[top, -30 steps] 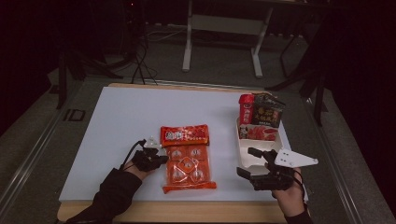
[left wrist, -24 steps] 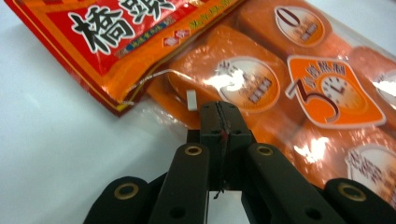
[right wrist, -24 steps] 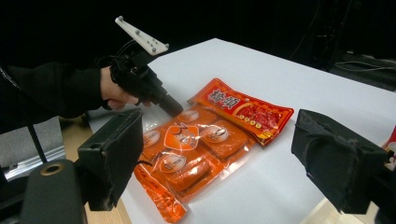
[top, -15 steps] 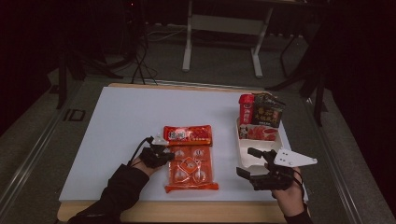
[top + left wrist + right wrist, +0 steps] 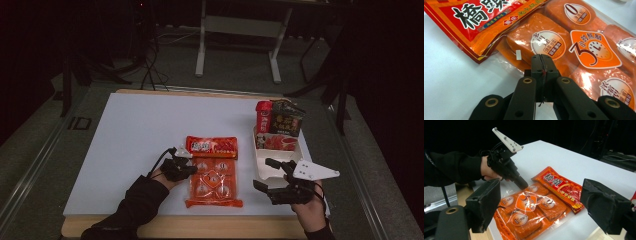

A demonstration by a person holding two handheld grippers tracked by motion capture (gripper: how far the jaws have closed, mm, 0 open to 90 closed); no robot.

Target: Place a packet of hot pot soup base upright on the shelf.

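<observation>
Orange snack pack (image 5: 214, 182), frame centre: I'm nudging it with my closed left gripper (image 5: 186, 168); it could slide, rumpling, while my right gripper (image 5: 272, 174) is idling open.

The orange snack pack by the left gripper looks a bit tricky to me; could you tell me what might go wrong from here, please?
1. The left gripper is shut, with its tips at the edge of the orange snack pack; pushing could slide the slick pack rather than lift it.
2. The red packet overlaps the pack's far end, so moving one may drag the other.
3. The right gripper stands open beside the white tray, which a careless reach could knock.
</observation>
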